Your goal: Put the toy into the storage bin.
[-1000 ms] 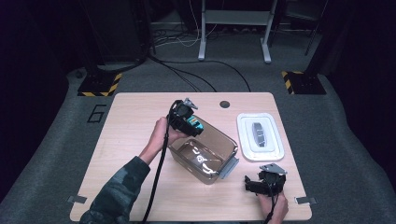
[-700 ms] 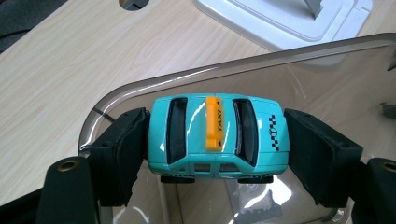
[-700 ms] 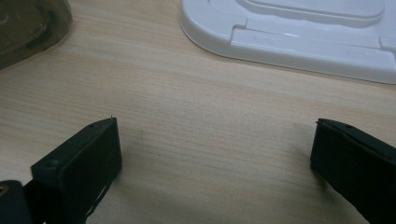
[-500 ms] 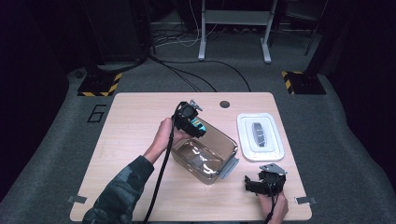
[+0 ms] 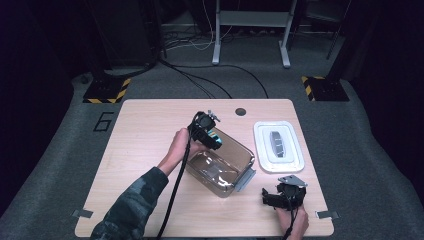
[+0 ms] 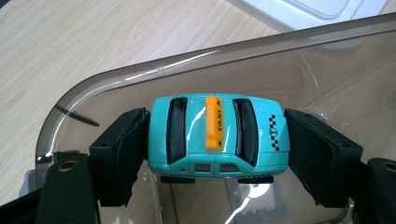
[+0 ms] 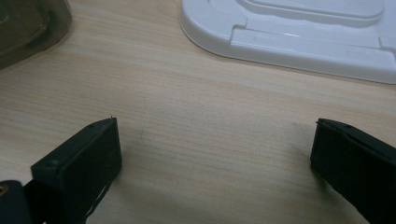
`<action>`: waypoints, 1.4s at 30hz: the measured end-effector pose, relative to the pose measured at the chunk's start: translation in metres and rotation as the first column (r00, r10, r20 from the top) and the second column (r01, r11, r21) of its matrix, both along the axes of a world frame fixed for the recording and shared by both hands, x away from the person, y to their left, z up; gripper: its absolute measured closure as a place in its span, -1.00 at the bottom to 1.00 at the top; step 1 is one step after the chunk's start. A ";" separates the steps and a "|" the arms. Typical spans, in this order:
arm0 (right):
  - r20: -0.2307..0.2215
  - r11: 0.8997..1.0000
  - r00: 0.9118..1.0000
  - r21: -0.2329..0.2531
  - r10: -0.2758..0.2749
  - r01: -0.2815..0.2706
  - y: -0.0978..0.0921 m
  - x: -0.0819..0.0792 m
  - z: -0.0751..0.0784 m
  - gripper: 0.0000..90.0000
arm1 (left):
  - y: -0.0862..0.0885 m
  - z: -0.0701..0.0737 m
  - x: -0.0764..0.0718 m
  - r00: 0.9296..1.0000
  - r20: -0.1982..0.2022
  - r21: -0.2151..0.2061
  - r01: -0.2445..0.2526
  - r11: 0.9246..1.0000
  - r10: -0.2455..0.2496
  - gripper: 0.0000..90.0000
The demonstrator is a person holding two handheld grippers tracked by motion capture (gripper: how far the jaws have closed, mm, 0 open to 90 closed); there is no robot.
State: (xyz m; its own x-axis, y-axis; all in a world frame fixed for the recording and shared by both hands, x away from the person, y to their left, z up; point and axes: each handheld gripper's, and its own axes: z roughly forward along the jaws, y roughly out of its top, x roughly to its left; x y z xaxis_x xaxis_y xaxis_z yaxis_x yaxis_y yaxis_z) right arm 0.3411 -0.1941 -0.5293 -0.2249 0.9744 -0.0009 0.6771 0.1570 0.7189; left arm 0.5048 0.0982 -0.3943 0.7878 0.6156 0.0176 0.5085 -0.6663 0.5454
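Note:
A turquoise toy taxi (image 6: 217,135) with an orange roof sign sits clamped nose-to-tail between the jaws of my left gripper (image 5: 214,137), held above the far rim of a clear smoky plastic bin (image 5: 220,167). In the left gripper view the bin's curved rim (image 6: 140,74) runs behind the car. My right gripper (image 5: 270,198) rests low near the table's front right edge, jaws wide apart with only bare wood between them (image 7: 212,154). A white lid (image 5: 278,146) lies flat to the right of the bin.
The lid's near edge (image 7: 289,39) lies just ahead of the right gripper, and the bin's corner (image 7: 28,23) is at its upper left. A grey latch (image 5: 245,179) sticks out from the bin's right side. A cable (image 5: 177,185) trails along the left forearm.
The left gripper has carried the taxi slightly right and toward the bin's rim. The right gripper has stayed put.

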 end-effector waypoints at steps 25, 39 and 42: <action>0.000 1.000 1.000 0.002 -0.003 0.003 0.000 0.000 0.000 -0.97 | -0.007 -0.007 0.005 0.999 -0.024 0.036 -0.040 0.999 0.041 -0.46; 0.000 1.000 1.000 0.002 -0.004 0.004 0.000 0.000 0.000 -0.97 | -0.006 -0.003 0.001 0.999 -0.028 0.008 -0.041 0.999 0.041 -0.56; 0.004 1.000 1.000 0.000 0.001 -0.001 0.000 0.000 0.000 -0.97 | -0.006 0.000 -0.001 0.999 -0.019 0.001 -0.041 0.999 0.041 -0.60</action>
State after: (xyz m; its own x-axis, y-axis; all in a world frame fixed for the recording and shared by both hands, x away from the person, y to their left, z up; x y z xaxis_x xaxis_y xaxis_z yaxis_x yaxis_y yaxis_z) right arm 0.3410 -0.1944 -0.5294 -0.2255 0.9742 -0.0022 0.6742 0.1577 0.7215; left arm 0.5034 0.0926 -0.3940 0.7624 0.6471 0.0036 0.5452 -0.6453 0.5351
